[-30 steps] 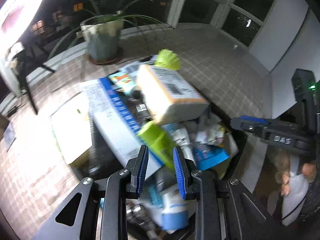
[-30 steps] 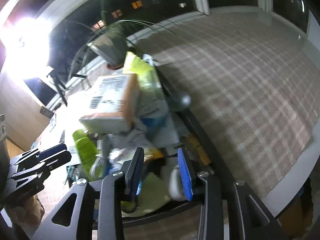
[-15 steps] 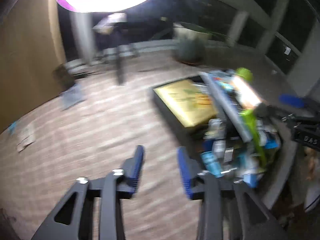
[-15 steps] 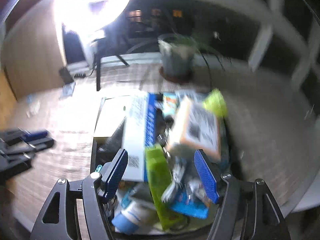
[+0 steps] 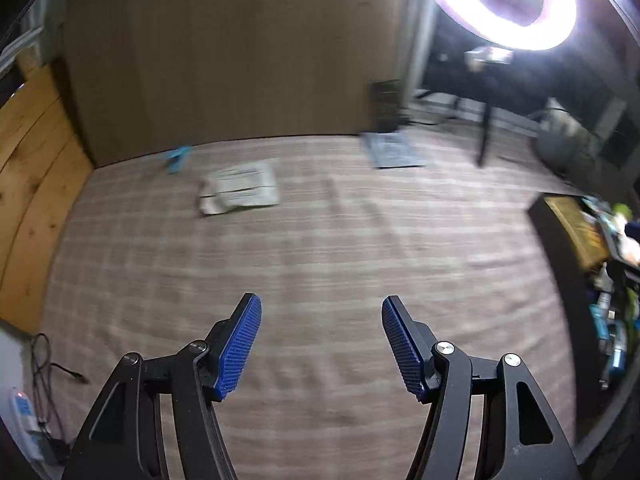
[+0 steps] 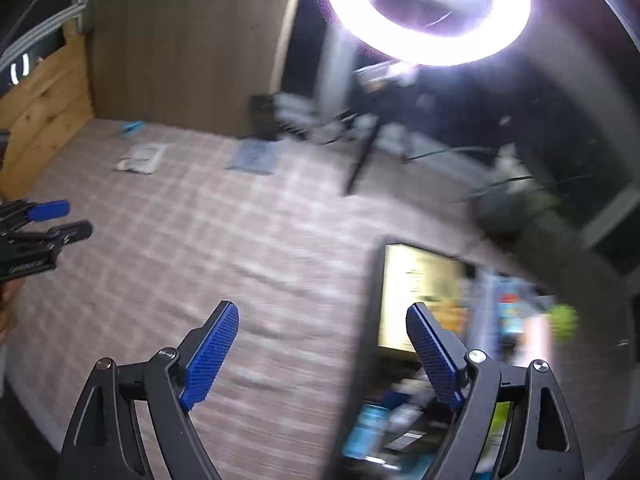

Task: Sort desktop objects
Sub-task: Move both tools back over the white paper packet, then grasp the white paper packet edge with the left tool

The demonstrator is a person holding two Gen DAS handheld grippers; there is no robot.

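My left gripper [image 5: 321,312] is open and empty over the checked tablecloth [image 5: 320,248]. My right gripper [image 6: 322,322] is open and empty, hanging over the left rim of a black bin [image 6: 370,300] crammed with boxes and packets, a yellow box [image 6: 420,292] on top. The bin also shows in the left wrist view [image 5: 560,248] at the far right. A white packet [image 5: 240,192] lies flat far ahead, with a small blue item [image 5: 176,158] and a grey-blue packet [image 5: 390,152] beyond. The left gripper shows in the right wrist view [image 6: 52,220] at the left edge.
A ring light [image 6: 426,8] on a tripod glares at the back. A potted plant [image 6: 508,208] stands behind the bin. A wooden panel [image 5: 28,184] borders the table's left side, with cables [image 5: 44,364] below it.
Both grippers have swung left, away from the bin, and have opened wider. The left one now faces open tablecloth, the right one the bin's left rim.
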